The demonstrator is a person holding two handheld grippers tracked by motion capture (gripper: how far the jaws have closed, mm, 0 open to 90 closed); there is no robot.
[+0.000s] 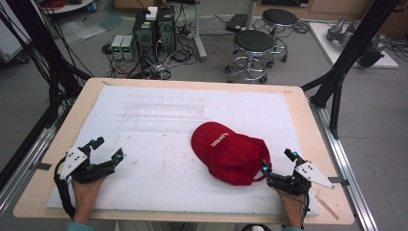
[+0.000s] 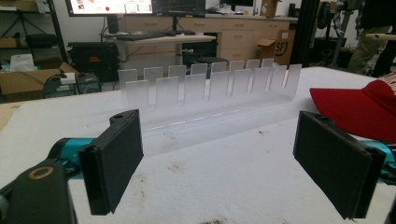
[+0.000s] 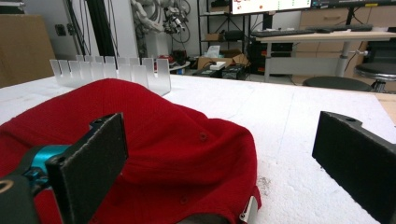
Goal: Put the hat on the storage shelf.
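Even, bright overhead light is washing the white tabletop [image 1: 159, 139] nearly shadowless, while all three pictures are looking soft, blurring most toward the frame edges.

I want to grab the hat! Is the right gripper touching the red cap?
Cannot tell. In the high view the right gripper meets the red cap edge, and the right gripper view shows no plain contact.

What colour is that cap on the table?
The cap is red, with small white lettering; the right gripper view shows it best.
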